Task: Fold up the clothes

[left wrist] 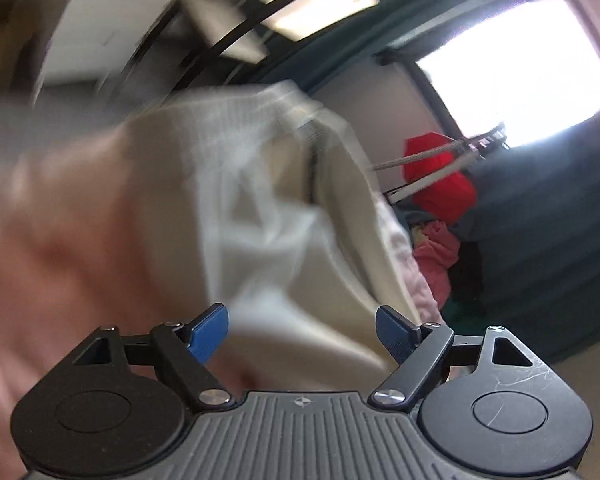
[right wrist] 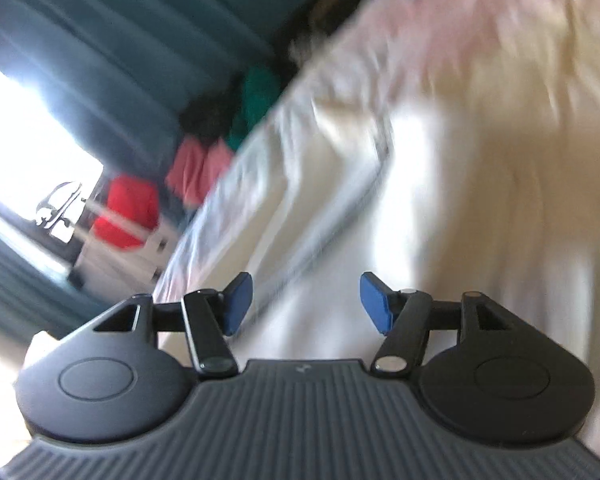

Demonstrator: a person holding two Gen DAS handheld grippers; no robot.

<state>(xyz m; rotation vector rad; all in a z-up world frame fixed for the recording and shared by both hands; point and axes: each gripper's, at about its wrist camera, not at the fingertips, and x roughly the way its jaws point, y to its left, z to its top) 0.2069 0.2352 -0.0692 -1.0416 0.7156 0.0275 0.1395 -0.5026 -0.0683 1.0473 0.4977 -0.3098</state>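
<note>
A cream-white garment (left wrist: 268,216) fills the middle of the left wrist view, blurred by motion, bunched with folds over a pinkish surface (left wrist: 60,248). My left gripper (left wrist: 302,334) is open, its blue pads apart, with the cloth just beyond them and nothing between them. In the right wrist view the same cream-white garment (right wrist: 440,184) spreads wide and blurred in front of my right gripper (right wrist: 306,304), which is open and empty just above the cloth.
A pile of clothes lies at the far side: a red item (left wrist: 440,184), pink items (left wrist: 436,252) and a green one (right wrist: 260,92). Dark teal curtains (right wrist: 120,40) and a bright window (left wrist: 520,68) stand behind. A metal rack (left wrist: 440,156) crosses by the red item.
</note>
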